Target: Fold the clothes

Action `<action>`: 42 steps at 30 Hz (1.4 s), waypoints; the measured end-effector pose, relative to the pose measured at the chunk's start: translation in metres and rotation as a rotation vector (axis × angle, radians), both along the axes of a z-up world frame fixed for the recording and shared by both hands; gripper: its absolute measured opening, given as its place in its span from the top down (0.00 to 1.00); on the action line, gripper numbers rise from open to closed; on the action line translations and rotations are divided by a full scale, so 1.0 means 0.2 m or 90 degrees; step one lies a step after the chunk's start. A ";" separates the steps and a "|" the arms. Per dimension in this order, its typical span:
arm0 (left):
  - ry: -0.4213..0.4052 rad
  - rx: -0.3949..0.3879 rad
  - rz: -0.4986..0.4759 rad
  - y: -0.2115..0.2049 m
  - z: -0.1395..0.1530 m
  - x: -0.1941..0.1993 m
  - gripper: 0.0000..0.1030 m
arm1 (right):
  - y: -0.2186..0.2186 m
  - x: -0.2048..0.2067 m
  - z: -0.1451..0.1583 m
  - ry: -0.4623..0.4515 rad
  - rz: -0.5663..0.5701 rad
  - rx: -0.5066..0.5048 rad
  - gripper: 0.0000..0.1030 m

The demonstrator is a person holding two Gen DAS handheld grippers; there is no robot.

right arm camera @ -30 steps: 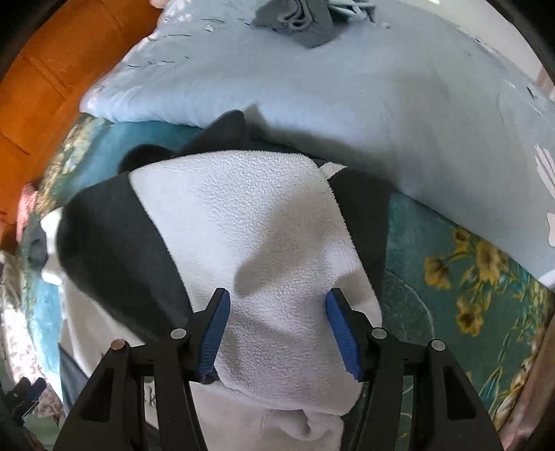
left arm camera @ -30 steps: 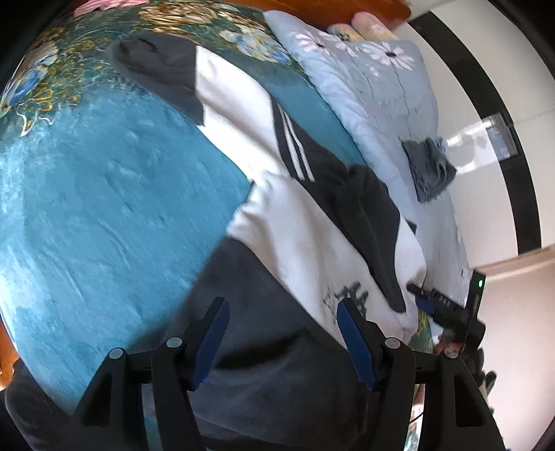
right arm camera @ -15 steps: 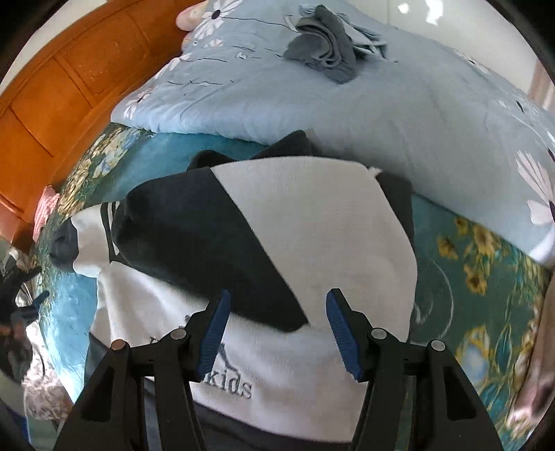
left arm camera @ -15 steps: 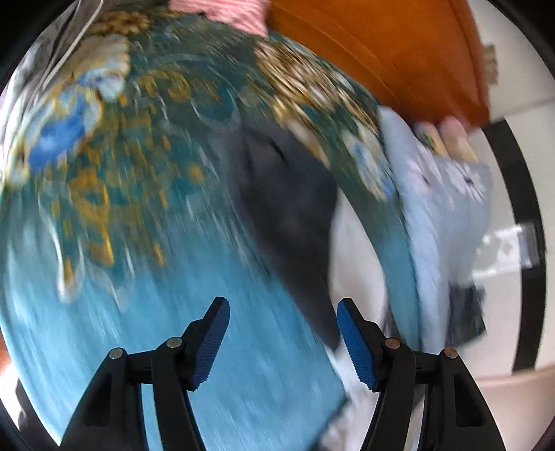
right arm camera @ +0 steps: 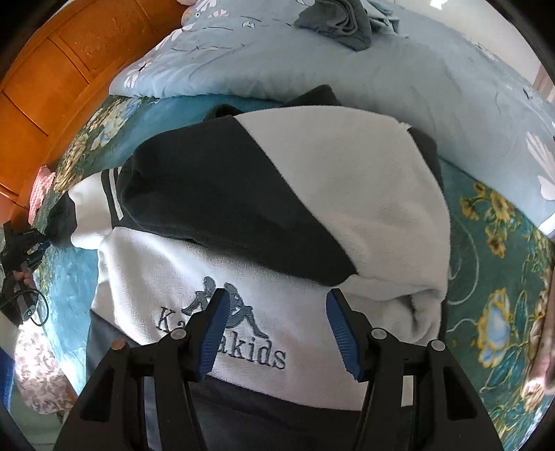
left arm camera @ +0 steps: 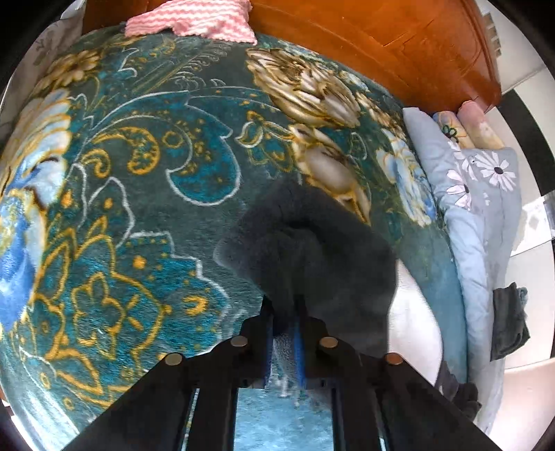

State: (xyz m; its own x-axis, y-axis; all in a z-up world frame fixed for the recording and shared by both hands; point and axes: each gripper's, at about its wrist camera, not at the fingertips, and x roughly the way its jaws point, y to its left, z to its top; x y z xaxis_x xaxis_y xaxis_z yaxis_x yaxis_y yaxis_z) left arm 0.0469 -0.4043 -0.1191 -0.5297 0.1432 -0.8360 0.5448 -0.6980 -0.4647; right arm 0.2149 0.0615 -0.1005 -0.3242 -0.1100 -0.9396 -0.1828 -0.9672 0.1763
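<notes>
— Bed first: what covers it?
— Teal floral blanket point(left arm camera: 145, 194) across most of the left wrist frame, a pale blue quilt point(right arm camera: 399, 73) along the top of the right wrist frame, with a small grey garment point(right arm camera: 343, 24) lying on it.
— Where is the fleece top?
— The black-and-white fleece top point(right arm camera: 364, 194) fills the middle of the right wrist frame, one sleeve laid across its chest above the embroidered logo point(right arm camera: 222, 305).
— And the other sleeve?
— Its dark cuff point(left arm camera: 312, 249) runs from the lower centre of the left wrist frame up toward the middle, long axis pointing away from the left tool point(left arm camera: 284, 329).
— The tools themselves?
— The left tool is pressed together on that dark cuff. The right tool point(right arm camera: 275, 333) stands spread just over the logo, holding nothing.
— Which is nearer the sleeve?
— The left; I judge any fold of it would travel toward the white body at lower right of that frame.
</notes>
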 end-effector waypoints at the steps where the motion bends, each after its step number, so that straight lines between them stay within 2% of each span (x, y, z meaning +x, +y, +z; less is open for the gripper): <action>1: 0.013 -0.005 -0.002 0.02 0.04 0.00 0.90 | 0.00 0.00 0.00 0.002 0.000 -0.002 0.43; 4: 0.049 -0.025 -0.014 0.07 0.15 0.01 0.90 | 0.02 0.00 0.02 0.014 -0.003 -0.010 0.43; 10: 0.121 -0.091 -0.092 0.29 0.51 -0.01 0.90 | 0.11 0.02 0.04 0.038 -0.027 -0.055 0.43; 16: 0.189 -0.121 -0.186 0.67 0.87 -0.06 0.90 | 0.19 0.05 0.06 0.066 -0.054 -0.113 0.43; 19: 0.214 -0.123 -0.231 0.91 1.00 -0.08 0.90 | 0.25 0.07 0.07 0.081 -0.066 -0.147 0.43; 23: 0.235 -0.113 -0.289 1.26 1.09 -0.11 0.90 | 0.32 0.12 0.10 0.105 -0.069 -0.178 0.43; 27: 0.221 -0.086 -0.347 1.61 1.02 -0.07 0.90 | 0.40 0.18 0.10 0.121 -0.078 -0.189 0.43; 33: 0.199 -0.046 -0.432 2.14 0.90 0.00 0.90 | 0.50 0.25 0.05 0.113 -0.098 -0.212 0.43; 39: 0.117 -0.049 -0.518 2.53 0.65 0.10 0.90 | 0.59 0.32 -0.03 0.099 -0.130 -0.236 0.43; 42: 0.072 -0.064 -0.549 2.66 0.54 0.12 0.90 | 0.64 0.35 -0.07 0.089 -0.151 -0.246 0.43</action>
State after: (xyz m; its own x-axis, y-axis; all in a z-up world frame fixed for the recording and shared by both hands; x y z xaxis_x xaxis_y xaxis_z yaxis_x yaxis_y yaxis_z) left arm 0.0704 0.1278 -0.0118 -0.3512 0.4613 -0.8148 -0.2385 -0.8856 -0.3985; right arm 0.2854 0.1901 -0.1144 -0.5025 -0.3515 -0.7899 -0.3393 -0.7602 0.5541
